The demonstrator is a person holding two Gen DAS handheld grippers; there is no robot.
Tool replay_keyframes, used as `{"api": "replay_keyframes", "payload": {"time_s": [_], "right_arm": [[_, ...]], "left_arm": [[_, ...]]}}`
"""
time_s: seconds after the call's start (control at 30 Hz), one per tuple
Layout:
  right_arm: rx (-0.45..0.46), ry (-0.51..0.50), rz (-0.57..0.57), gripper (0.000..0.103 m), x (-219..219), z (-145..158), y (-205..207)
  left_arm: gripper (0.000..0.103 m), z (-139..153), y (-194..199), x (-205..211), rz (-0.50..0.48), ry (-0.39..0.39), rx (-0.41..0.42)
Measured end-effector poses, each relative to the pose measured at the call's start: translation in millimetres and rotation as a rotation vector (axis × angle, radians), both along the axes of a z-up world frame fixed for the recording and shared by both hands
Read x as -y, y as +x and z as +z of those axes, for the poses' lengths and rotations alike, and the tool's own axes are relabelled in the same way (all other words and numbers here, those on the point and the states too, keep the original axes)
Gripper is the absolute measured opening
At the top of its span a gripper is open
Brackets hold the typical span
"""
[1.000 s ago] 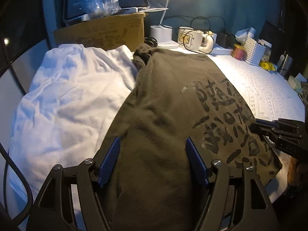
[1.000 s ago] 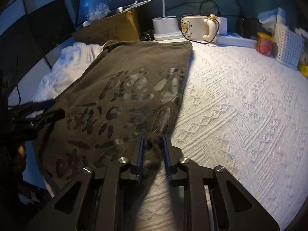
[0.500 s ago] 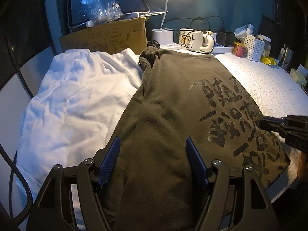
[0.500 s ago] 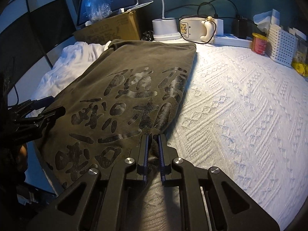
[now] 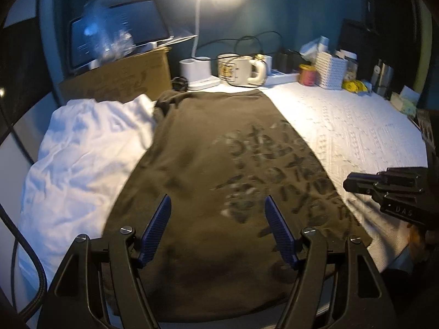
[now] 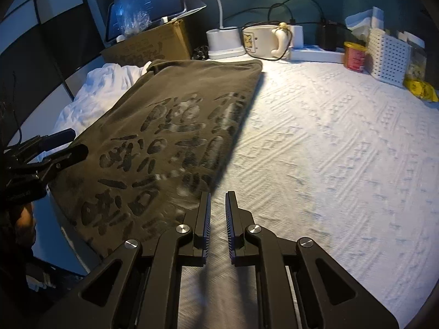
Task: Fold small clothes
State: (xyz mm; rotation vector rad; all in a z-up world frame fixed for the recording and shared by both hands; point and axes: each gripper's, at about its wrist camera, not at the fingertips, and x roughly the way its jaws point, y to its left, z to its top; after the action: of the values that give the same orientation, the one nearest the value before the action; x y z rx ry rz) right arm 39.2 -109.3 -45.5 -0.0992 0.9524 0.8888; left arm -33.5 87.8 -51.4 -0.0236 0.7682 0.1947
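My left tongs (image 5: 216,235) gape empty over the olive shirt (image 6: 170,142) lying flat on the surface (image 6: 329,150), right tongs (image 6: 218,219) nearly closed, empty — a shallow one-layer pinch risks skewing the fold.

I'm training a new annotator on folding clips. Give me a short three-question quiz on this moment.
1. True or false: the mug stands on the olive shirt.
2. What lies under the left gripper, whose jaws stand wide? A) olive shirt B) cardboard box C) mug
3. What is between the jaws of the right gripper?

Key: 1 false, the mug stands behind the shirt's far edge. 2 A. 3 nothing; the jaws are nearly closed and only the white tablecloth shows through the gap, just beside the shirt's edge.
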Motion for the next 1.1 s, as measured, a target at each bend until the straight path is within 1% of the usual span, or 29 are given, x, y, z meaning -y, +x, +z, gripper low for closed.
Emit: {"api": "replay_keyframes", "payload": {"time_s": [0.03,0.07,0.1,0.17,0.2,0.3,0.33,0.4,0.43,0.47,0.53,0.57,0.6,0.67,0.77,0.83,1.1], "right_arm": [[0.002,0.001,-0.008,0.012,4.5,0.8,0.9],[0.003,0.002,-0.014,0.015,8.1,1.0,1.6],[0.005,0.003,-0.023,0.02,13.5,1.5,2.6],[0.008,0.008,-0.04,0.042,23.0,2.7,4.6],[0.012,0.012,-0.051,0.047,28.8,3.5,5.5],[0.018,0.015,-0.08,0.047,42.7,4.8,8.7],[0.019,0.013,-0.093,0.047,48.4,5.0,10.2],[0.02,0.012,-0.115,0.047,56.8,5.4,12.3],[0.02,0.01,-0.127,0.047,61.6,5.7,13.8],[0.019,0.008,-0.136,0.047,65.7,5.8,14.8],[0.02,0.005,-0.152,0.047,75.0,6.8,16.5],[0.021,0.004,-0.157,0.049,78.5,7.2,17.5],[0.022,0.002,-0.166,0.059,83.1,7.9,18.4],[0.029,0.003,-0.187,0.067,91.8,10.0,19.8],[0.041,0.003,-0.211,0.067,103.2,14.8,22.0],[0.056,0.001,-0.227,0.067,110.3,20.0,23.0],[0.113,-0.001,-0.276,0.068,132.9,41.5,29.1]], "left_arm": [[0.071,0.0,1.9,4.2,-0.01,-0.006,-0.002],[0.071,0.0,3.2,6.4,-0.017,-0.008,-0.003],[0.071,0.3,5.7,11.2,-0.025,-0.01,-0.004],[0.071,0.9,8.0,16.5,-0.032,-0.023,0.001],[0.071,1.1,10.0,17.9,-0.033,-0.036,0.001],[0.071,1.8,16.7,21.6,-0.026,-0.082,0.003],[0.071,2.3,17.6,24.7,-0.021,-0.081,0.008],[0.071,5.4,19.3,34.3,-0.022,-0.047,0.033],[0.075,6.8,19.9,39.3,-0.028,-0.027,0.045],[0.085,9.2,20.7,45.1,-0.037,-0.012,0.058],[0.096,14.7,21.7,53.1,-0.051,-0.018,0.093],[0.098,17.0,22.7,56.1,-0.058,-0.026,0.104],[0.098,19.2,23.8,59.2,-0.067,-0.031,0.108],[0.098,22.1,27.0,65.2,-0.087,-0.033,0.107],[0.098,25.3,28.1,73.9,-0.115,-0.011,0.114],[0.098,28.7,27.3,80.6,-0.133,0.01,0.133],[0.098,47.2,20.1,98.0,-0.194,0.048,0.21]]}}
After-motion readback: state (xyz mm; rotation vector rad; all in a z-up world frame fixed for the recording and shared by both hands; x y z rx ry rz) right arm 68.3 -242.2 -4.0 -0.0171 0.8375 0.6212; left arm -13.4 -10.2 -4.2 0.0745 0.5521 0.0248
